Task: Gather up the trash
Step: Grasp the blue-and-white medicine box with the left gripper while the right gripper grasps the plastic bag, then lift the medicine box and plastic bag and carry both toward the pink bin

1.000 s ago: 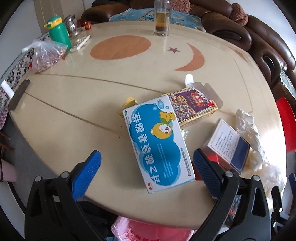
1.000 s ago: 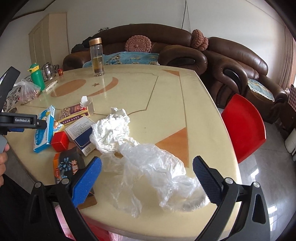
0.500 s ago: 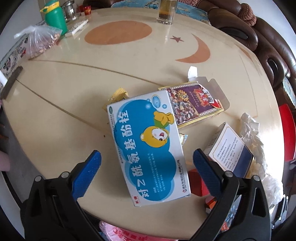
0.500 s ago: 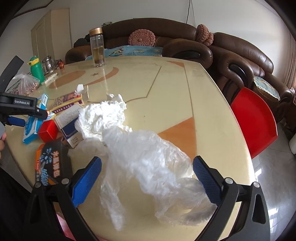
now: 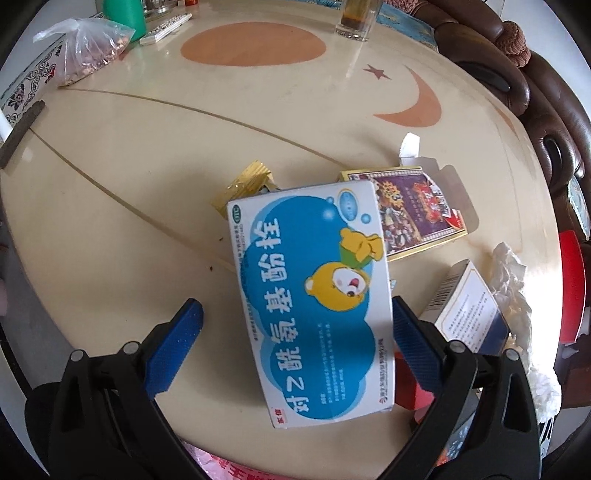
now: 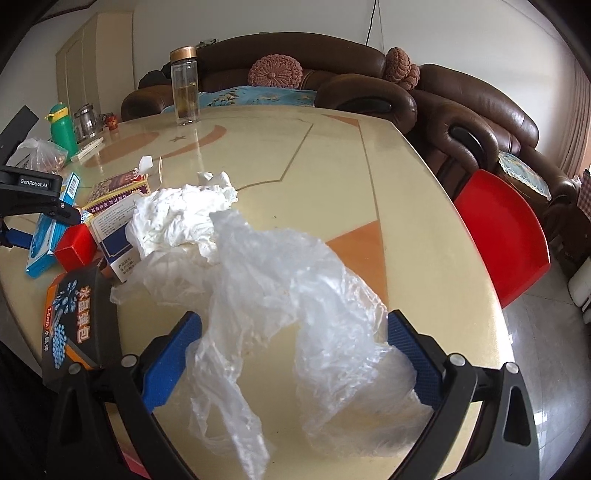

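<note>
Between the open left tongs (image 5: 295, 332) lies a blue box (image 5: 314, 302); open right tongs (image 6: 293, 347) seemingly straddle plastic (image 6: 288, 295).

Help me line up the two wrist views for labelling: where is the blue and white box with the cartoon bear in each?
Left wrist: the blue and white box fills the centre, between the open blue fingers.
Right wrist: it lies at the far left edge, beside the red block.
Shared landmark: the glass bottle at the table's far side.

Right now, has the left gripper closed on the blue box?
No. The left gripper is open, its pads either side of the blue box lying on the table.
</note>
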Available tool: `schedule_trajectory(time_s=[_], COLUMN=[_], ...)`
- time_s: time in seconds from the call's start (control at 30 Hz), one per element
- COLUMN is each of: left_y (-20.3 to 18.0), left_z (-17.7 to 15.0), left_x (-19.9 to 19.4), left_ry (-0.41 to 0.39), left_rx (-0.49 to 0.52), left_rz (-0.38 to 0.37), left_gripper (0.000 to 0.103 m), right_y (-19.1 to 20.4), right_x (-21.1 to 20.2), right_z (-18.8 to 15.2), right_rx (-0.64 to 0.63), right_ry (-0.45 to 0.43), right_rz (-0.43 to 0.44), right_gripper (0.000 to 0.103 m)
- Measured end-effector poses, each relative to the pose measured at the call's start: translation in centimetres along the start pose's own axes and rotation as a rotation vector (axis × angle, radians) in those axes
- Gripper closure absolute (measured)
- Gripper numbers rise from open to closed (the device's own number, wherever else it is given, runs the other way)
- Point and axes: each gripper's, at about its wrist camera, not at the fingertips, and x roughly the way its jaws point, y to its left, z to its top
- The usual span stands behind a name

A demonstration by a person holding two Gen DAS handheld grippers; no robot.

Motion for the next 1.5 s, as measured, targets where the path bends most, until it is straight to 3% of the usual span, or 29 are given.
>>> schedule_trajectory(time_s=[0.07, 0.13, 0.17, 0.33, 0.47, 0.8, 1.5], left_y=[0.1, 0.2, 0.2, -0.4, -0.4, 0.5, 0.7], left_z=[0.1, 0.2, 0.1, 0.0, -0.1, -0.2, -2.3], left_x=[-0.1, -0.1, -0.2, -0.3, -0.7, -1.0, -5.8], left_ry=[-0.003, -0.004, -0.002, 0.002, 0.002, 0.002, -0.136], left_rx=[-0.005, -0.012, -0.01, 0.016, 0.006, -0.005, 0.101], left_rz=[0.002, -0.011, -0.018, -0.018, -0.042, -0.05, -0.04], left_gripper=[0.006, 0.009, 0.011, 0.019, 0.033, 0.036, 0.036], right_y=[-0.1, -0.3, -0.5, -0.7, -0.9, -2.1, -1.5], right_x=[-0.2, -0.4, -0.5, -0.7, -0.9, -1.8, -3.5], right_z=[-0.1, -0.1, -0.1, -0.1, 0.0, 0.1, 0.7], right_rx=[0.006, 0.017, 0.025, 0.035, 0.042, 0.093, 0.105], right_ry=[-0.007, -0.012, -0.016, -0.018, -0.026, -0.056, -0.106], right_rz=[-0.009, -0.02, -0.028, -0.047, -0.053, -0.08, -0.119], right_gripper=[0.013, 0.026, 0.038, 0.056, 0.067, 0.072, 0.072])
